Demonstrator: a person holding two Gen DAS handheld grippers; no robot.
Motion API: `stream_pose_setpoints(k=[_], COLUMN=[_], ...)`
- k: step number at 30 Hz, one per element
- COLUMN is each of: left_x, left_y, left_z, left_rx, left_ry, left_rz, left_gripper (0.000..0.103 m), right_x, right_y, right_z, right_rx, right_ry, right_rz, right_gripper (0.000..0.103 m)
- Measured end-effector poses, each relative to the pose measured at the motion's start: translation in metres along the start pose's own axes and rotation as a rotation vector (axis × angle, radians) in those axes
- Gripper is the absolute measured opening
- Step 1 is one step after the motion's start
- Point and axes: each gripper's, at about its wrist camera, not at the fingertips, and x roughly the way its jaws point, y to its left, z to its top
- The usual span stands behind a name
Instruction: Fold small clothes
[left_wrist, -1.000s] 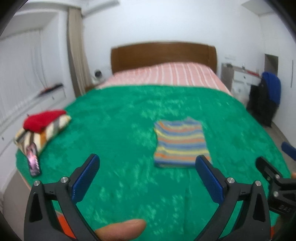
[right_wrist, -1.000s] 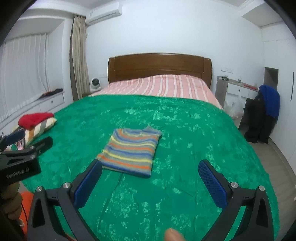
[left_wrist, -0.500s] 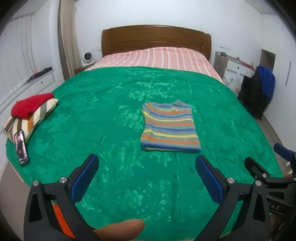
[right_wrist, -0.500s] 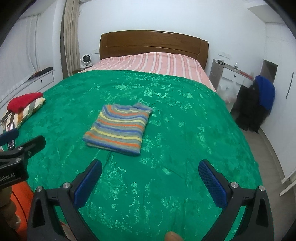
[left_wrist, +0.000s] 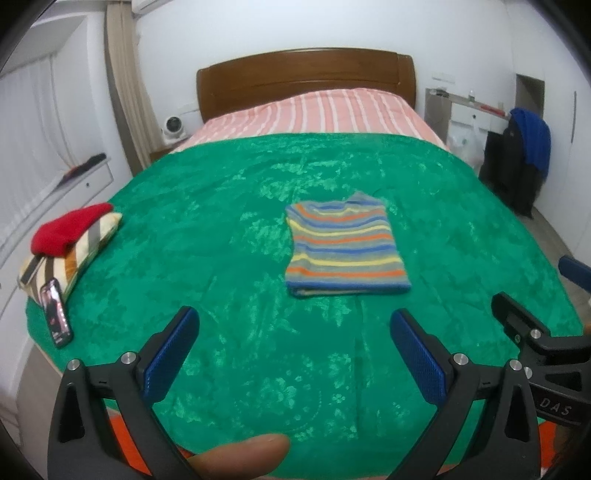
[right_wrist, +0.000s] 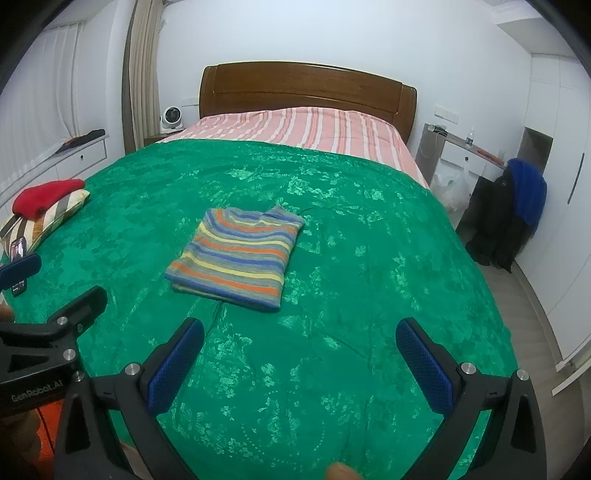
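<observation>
Green bedspread (left_wrist: 229, 229) carries the striped top (left_wrist: 345, 251) folded square at mid-bed, so I hold my left gripper (left_wrist: 291, 354) and right gripper (right_wrist: 299, 363) spread and empty at the near edge, well apart from it.

Big bed with a shiny green floral bedspread (left_wrist: 229, 236) over a pink-and-white striped sheet (left_wrist: 314, 114), and a dark brown wooden headboard (right_wrist: 306, 86) against the white wall. Off at the left edge there's a striped cushion (left_wrist: 64, 264) with a folded red cloth (left_wrist: 68, 229) sitting on top, and a smartphone (left_wrist: 56, 318) propped just beside it. Small white round fan (right_wrist: 170, 117) on the nightstand. On the right, a blue garment (right_wrist: 528, 194) is draped over dark clothes.
</observation>
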Motion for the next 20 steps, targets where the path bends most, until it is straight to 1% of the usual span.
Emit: stream_pose_setpoints(k=[7,12,15,17,20], left_x=[0.0031,0.0081,0.0085,0.0080,0.0072], left_y=[0.0020,0.0070,0.0078,0.0081,0.0076], left_z=[0.0007,-0.0010,-0.0007,-0.0001,-0.0003], left_rx=[-0.003,-0.022,-0.031,-0.035,-0.034], left_ry=[0.004,0.027,0.036,0.034,0.024], left_rz=[0.021,0.009,-0.020,-0.034,-0.027], left_gripper=[0.103,0.103,0.103,0.103,0.103], right_x=[-0.0017,-0.0003,0.0009,0.0014,0.0017], right_y=[0.0017,0.0014,0.0010,0.0003,-0.0001], right_z=[0.0021,0.0022,0.0021,0.0025,0.0020], right_rx=[-0.007,-0.010,-0.010,-0.007,-0.003], right_ry=[-0.004,0.001,0.005,0.004,0.004], right_rz=[-0.008,-0.012,-0.013,-0.011,-0.009], right_gripper=[0.102,0.102,0.102,0.102,0.102])
